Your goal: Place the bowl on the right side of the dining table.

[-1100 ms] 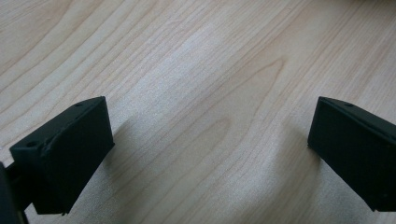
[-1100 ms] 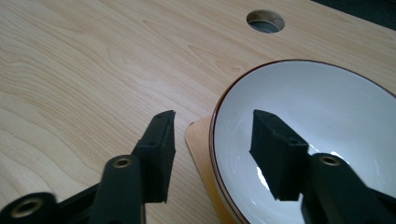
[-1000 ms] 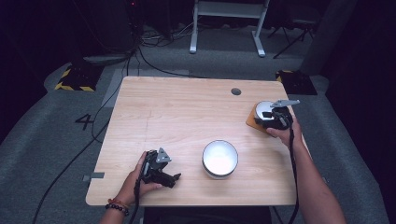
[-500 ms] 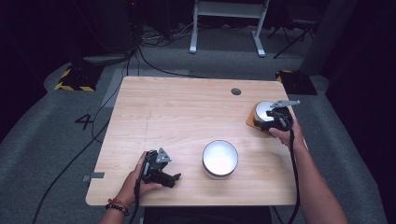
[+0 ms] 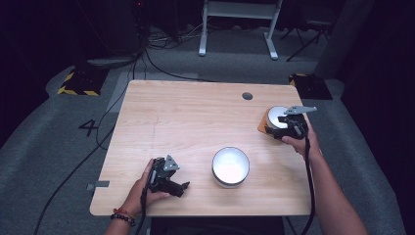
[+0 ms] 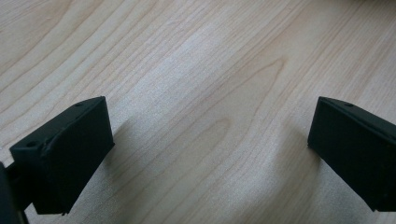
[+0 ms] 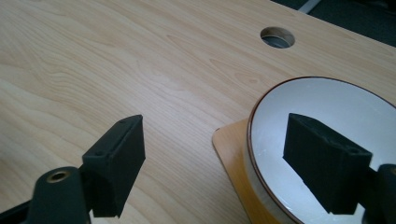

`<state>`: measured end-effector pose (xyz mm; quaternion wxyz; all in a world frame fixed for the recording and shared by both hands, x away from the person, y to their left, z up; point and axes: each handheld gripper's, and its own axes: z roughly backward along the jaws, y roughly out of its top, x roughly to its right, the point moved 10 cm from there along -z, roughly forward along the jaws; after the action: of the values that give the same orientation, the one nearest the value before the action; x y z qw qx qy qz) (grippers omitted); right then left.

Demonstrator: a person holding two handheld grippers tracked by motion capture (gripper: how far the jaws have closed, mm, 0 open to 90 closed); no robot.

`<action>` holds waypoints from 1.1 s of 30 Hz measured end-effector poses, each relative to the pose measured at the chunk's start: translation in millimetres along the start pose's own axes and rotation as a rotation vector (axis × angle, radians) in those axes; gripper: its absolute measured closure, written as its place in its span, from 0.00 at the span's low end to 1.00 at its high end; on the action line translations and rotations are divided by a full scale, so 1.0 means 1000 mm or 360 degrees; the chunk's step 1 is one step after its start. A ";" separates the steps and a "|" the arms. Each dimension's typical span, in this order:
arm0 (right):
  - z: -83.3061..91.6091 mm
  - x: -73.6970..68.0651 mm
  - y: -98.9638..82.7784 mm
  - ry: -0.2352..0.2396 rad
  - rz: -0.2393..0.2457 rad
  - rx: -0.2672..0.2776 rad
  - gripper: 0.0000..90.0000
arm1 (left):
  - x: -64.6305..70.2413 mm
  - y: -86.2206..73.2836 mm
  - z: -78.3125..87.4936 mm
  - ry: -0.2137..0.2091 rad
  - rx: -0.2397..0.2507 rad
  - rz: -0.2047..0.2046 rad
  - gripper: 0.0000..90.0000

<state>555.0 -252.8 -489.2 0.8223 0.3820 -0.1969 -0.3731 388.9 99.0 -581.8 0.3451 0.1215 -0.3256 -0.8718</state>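
High view — right gripper point(image 5: 283, 128) at table's point(image 5: 195, 122) right edge over white bowl point(image 5: 277, 116) on orange coaster point(image 5: 263, 123), second bowl point(image 5: 230, 166) front-centre, left gripper point(image 5: 172, 185) resting front-left, left gripper view — jaws spread, bare wood between, right gripper view — jaws just opened, straddling bowl rim point(image 7: 254, 140), not pressing it

Table point(image 5: 195, 122) brightly lit from above; surrounding floor point(image 5: 44, 147) and background fall into near darkness. Glare washes out the inside of the middle bowl point(image 5: 230, 166). Gripper views are sharp on the wood grain, with soft shadows beside the jaws.
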 end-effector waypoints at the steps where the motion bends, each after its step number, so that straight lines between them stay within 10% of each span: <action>1: 0.000 0.000 0.000 0.0000 0.0000 0.0000 0.23 | 0.000 0.000 0.000 0.0000 0.0000 0.0000 0.00; 33: 0.044 -0.044 -0.020 0.0124 0.0189 0.0065 0.26 | -0.001 0.000 0.000 0.0005 0.0001 -0.0007 0.00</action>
<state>490.5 -248.6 -479.0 0.8420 0.4007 -0.1946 -0.3043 389.3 99.3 -581.7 0.3437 0.1236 -0.3252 -0.8723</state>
